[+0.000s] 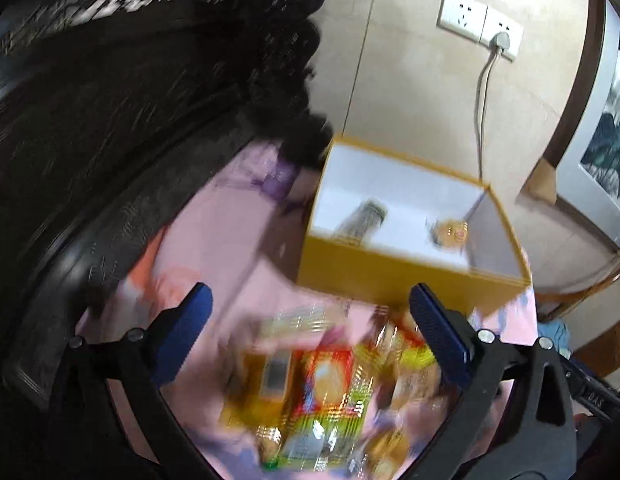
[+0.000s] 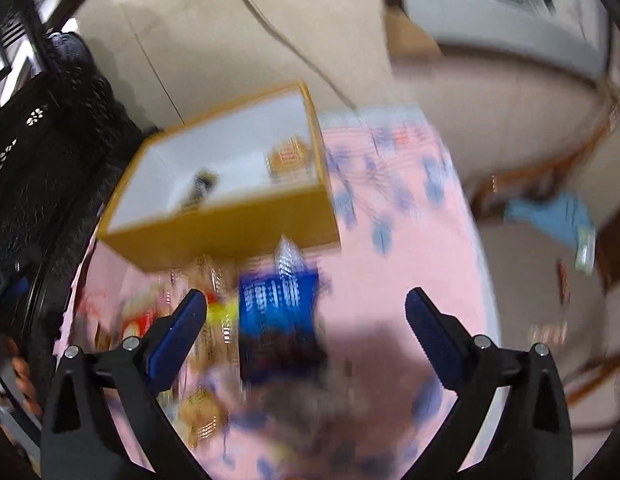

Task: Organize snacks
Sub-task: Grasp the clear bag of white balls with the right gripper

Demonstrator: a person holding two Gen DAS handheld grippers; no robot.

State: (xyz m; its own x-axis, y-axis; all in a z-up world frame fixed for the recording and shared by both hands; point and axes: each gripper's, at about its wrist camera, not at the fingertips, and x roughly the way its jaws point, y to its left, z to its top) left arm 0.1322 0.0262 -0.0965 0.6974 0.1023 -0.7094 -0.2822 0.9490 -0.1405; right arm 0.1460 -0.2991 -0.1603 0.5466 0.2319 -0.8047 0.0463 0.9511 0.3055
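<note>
Both views are motion-blurred. The left gripper (image 1: 310, 332) hangs with jaws wide apart and nothing between the pads, above a heap of snack packets (image 1: 321, 392) lying on the pink tablecloth (image 1: 198, 232) just in front of the yellow box (image 1: 389, 276). The right gripper (image 2: 306, 336) is likewise spread and empty, over a blue packet (image 2: 278, 312) near the box's front wall. Two items already lie inside the box; what they are cannot be read. Judged step: reaching for the next snacks, with most still outside. The next move calls for settling each gripper on a single packet before closing.
</note>
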